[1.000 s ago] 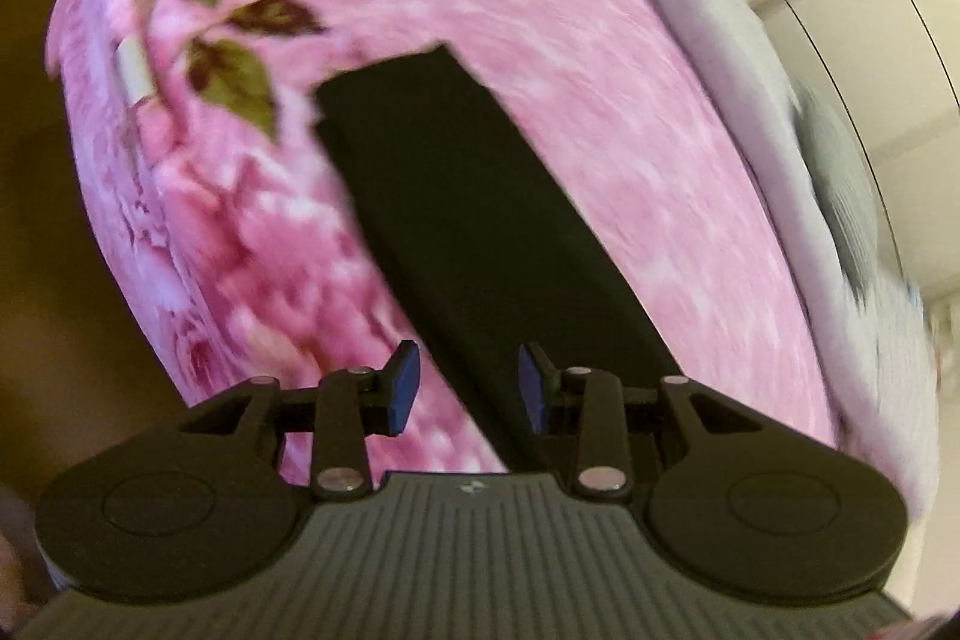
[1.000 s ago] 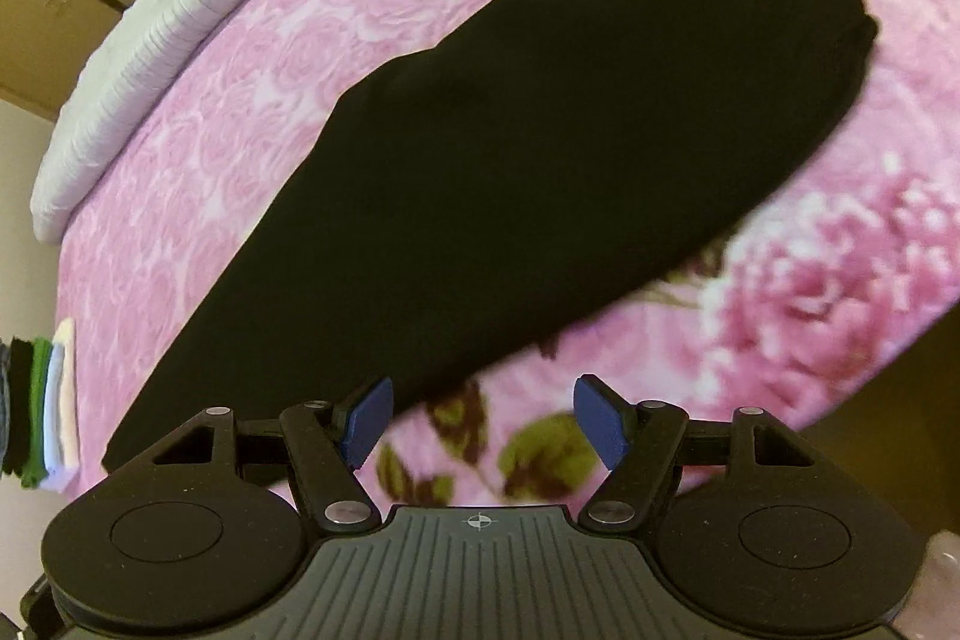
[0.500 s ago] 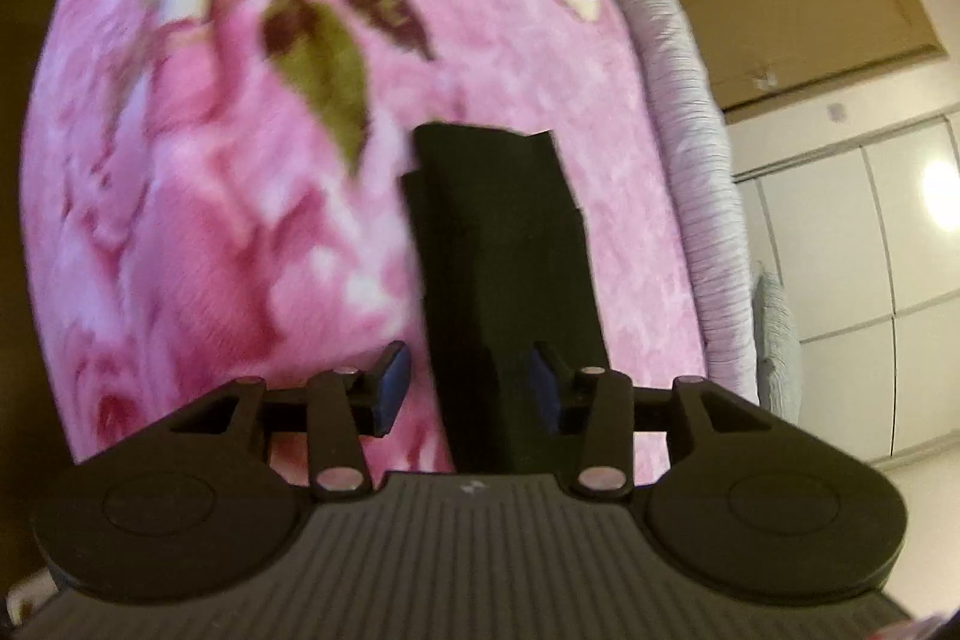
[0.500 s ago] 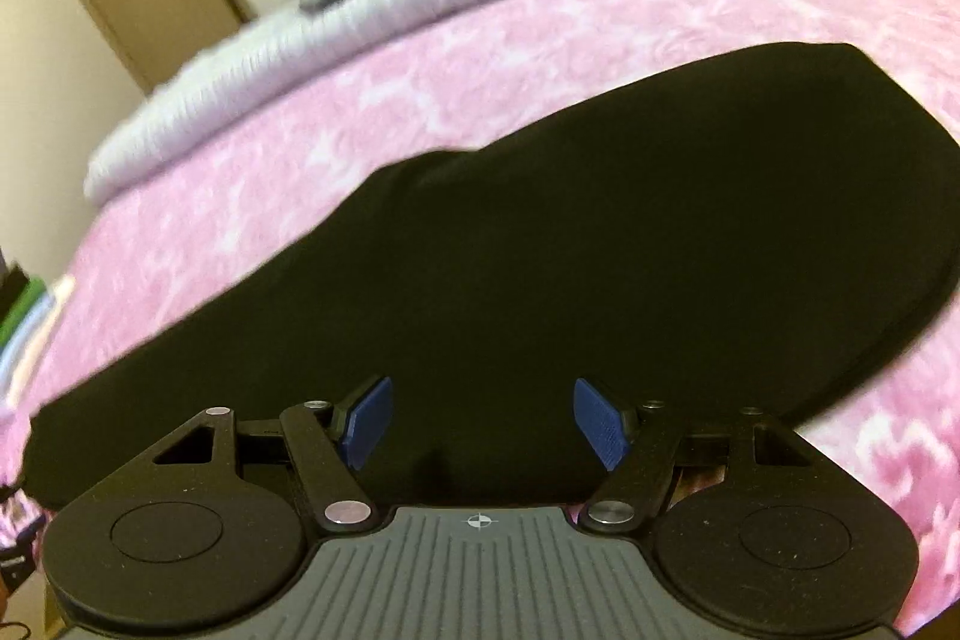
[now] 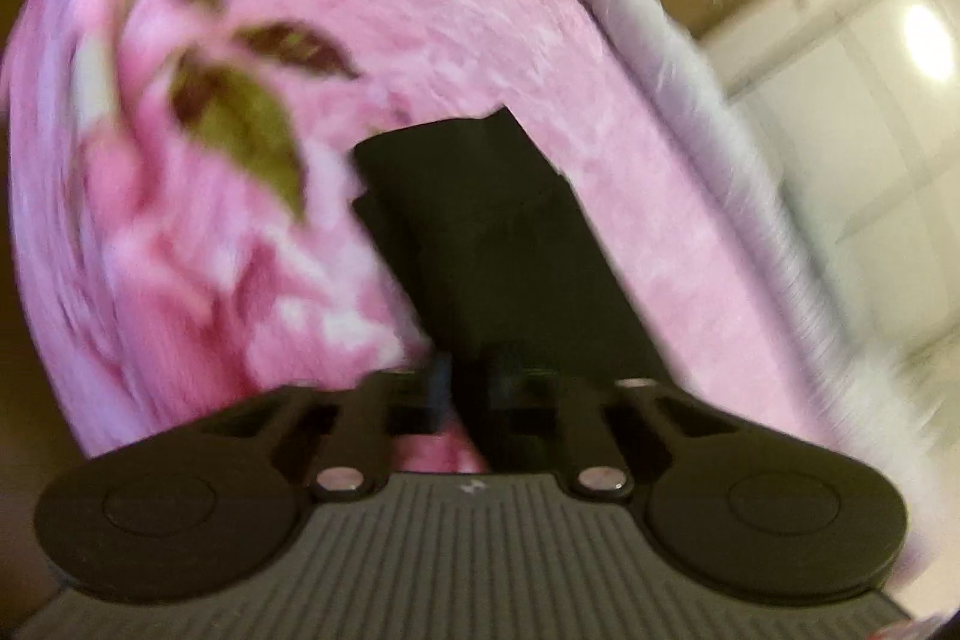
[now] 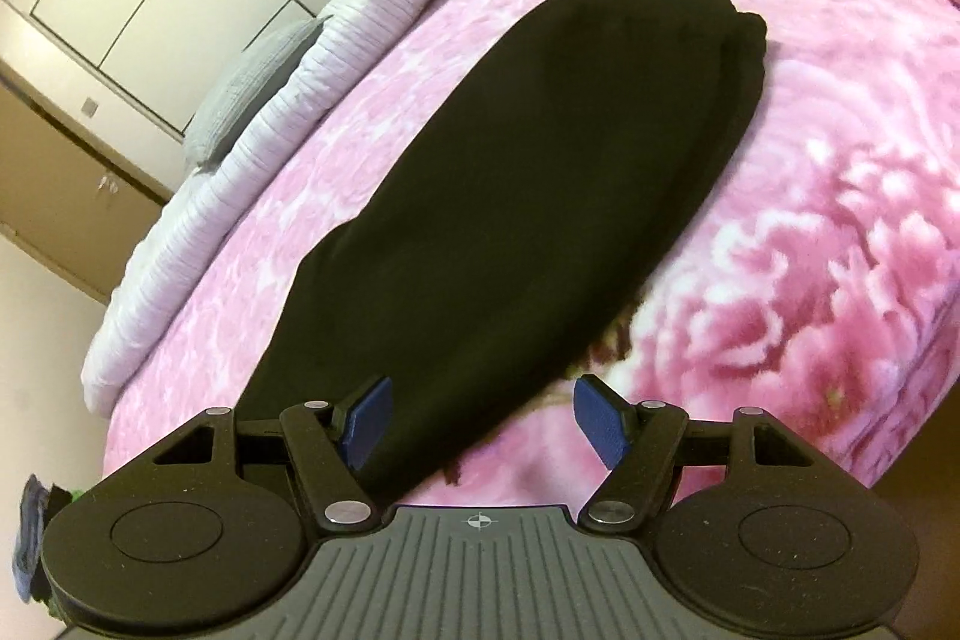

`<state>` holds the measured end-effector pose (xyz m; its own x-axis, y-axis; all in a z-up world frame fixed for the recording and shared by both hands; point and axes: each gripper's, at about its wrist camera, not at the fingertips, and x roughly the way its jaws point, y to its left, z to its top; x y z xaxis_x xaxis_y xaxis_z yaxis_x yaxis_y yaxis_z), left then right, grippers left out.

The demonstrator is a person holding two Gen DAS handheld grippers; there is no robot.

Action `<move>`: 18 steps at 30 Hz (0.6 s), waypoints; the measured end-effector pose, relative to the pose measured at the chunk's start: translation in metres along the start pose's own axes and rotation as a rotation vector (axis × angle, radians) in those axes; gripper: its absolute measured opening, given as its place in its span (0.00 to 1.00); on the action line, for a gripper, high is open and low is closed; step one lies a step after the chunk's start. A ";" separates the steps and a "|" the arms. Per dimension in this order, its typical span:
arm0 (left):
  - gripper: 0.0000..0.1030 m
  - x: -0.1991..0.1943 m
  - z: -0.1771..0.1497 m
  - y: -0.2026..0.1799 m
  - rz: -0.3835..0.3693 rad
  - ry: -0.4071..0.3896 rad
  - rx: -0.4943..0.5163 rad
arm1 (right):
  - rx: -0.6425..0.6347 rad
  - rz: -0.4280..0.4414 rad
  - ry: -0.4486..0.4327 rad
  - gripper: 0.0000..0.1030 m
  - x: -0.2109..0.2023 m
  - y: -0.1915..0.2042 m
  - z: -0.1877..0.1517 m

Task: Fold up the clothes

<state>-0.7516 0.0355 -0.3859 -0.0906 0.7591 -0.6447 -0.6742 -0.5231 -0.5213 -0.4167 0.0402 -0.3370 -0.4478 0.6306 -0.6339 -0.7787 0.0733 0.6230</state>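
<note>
On a bed [image 6: 780, 10] spread with a pink floral blanket [image 5: 480, 40], black trousers [image 6: 540, 172] lie flat and lengthwise. At the narrow leg end, the left gripper [image 5: 471, 385] has just snapped its fingers closed on the black cloth, the view blurred. Farther right, the right gripper [image 6: 486, 427] hovers over the near edge of the trousers, its 2 blue-padded fingers [image 6: 367, 418] spread wide, gripping nothing. A white quilt [image 6: 300, 100] runs along the bed's far side.
</note>
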 end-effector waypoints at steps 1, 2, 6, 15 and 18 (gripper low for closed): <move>0.01 -0.003 0.000 -0.015 0.020 -0.019 0.111 | 0.007 -0.002 -0.001 0.69 -0.001 0.000 0.001; 0.01 -0.007 -0.001 -0.034 0.026 -0.040 0.222 | 0.014 -0.003 -0.001 0.68 -0.002 0.000 0.002; 0.01 -0.026 -0.018 -0.126 -0.046 -0.113 0.669 | 0.050 -0.014 -0.001 0.68 0.004 -0.009 0.008; 0.09 -0.020 -0.191 -0.253 -0.442 0.161 1.223 | 0.064 -0.003 -0.018 0.69 0.014 -0.028 0.027; 0.13 -0.005 -0.218 -0.249 -0.441 0.262 1.200 | 0.040 0.001 -0.015 0.69 0.020 -0.028 0.034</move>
<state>-0.4230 0.0777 -0.3746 0.3574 0.6084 -0.7086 -0.8529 0.5218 0.0179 -0.3887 0.0775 -0.3518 -0.4413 0.6425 -0.6265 -0.7602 0.1034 0.6415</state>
